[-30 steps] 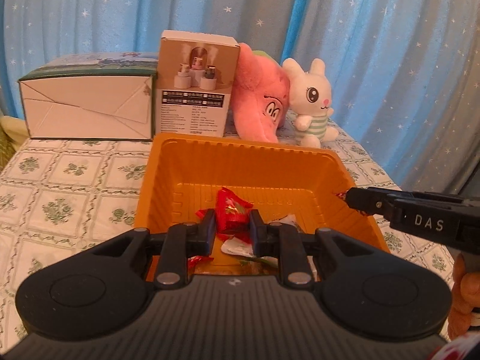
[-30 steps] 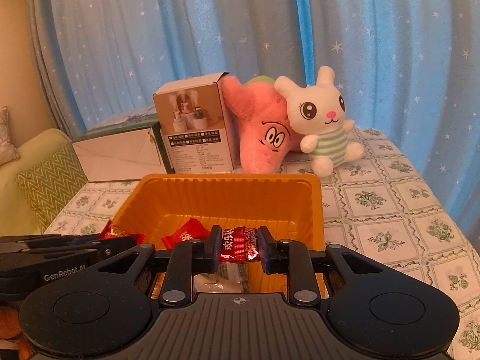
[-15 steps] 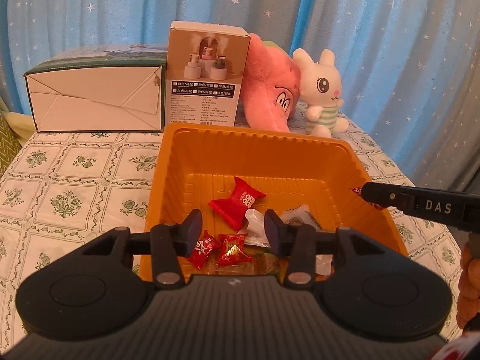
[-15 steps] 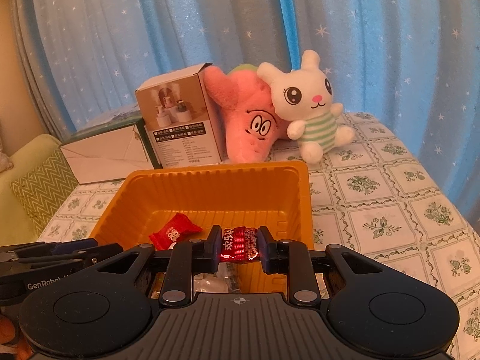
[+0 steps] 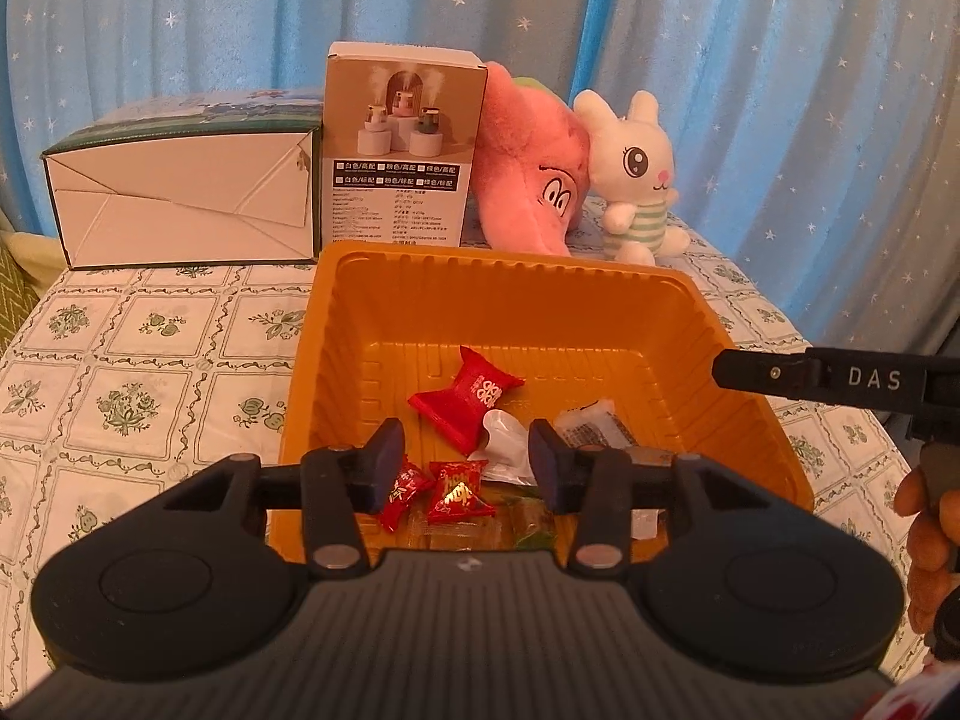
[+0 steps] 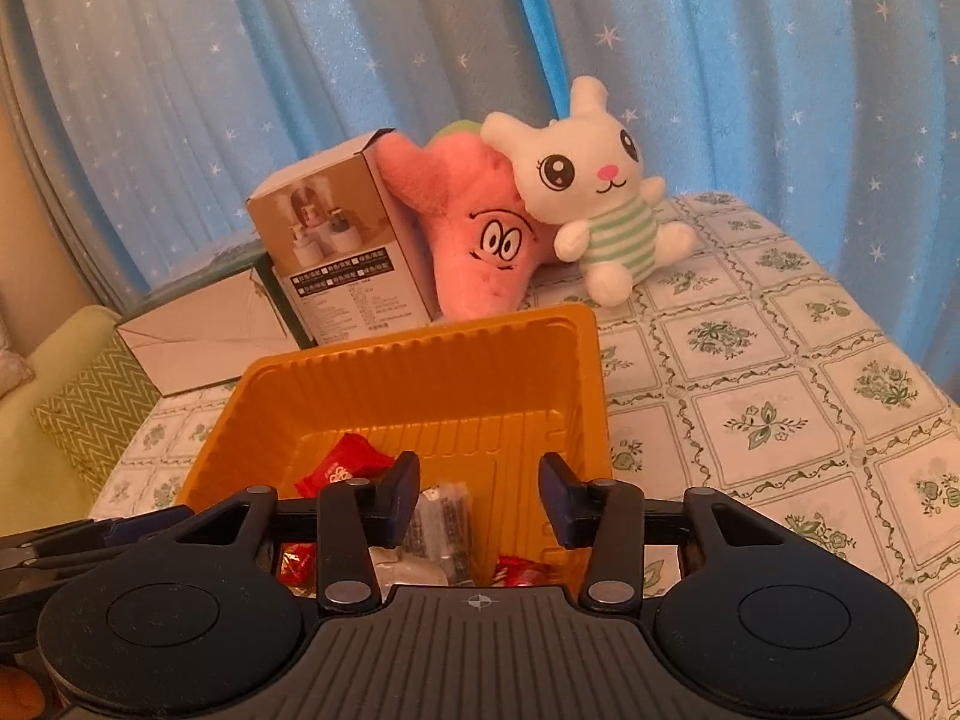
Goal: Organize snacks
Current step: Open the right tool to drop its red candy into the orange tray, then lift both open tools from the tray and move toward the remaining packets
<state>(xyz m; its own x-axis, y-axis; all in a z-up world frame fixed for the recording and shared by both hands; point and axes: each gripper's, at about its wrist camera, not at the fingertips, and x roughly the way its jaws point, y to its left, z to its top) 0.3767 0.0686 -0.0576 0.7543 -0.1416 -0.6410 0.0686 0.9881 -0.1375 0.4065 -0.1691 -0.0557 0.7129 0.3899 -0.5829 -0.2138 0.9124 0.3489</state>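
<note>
Two grippers with jaws apart over an orange tray [image 5: 678, 312] on the patterned bench [image 5: 150, 372], left gripper [image 5: 462, 465], right gripper [image 6: 478, 501], boxes and plush toys behind, red candies [image 5: 465, 399] inside the tray.

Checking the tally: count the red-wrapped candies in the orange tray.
4, all in the orange tray: big red candy mid-tray, two small red candies near the front wall, another front right. Grippers may hide more.

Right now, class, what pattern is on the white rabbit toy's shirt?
Green and white stripes on the rabbit toy, clearest in the right wrist view.
</note>
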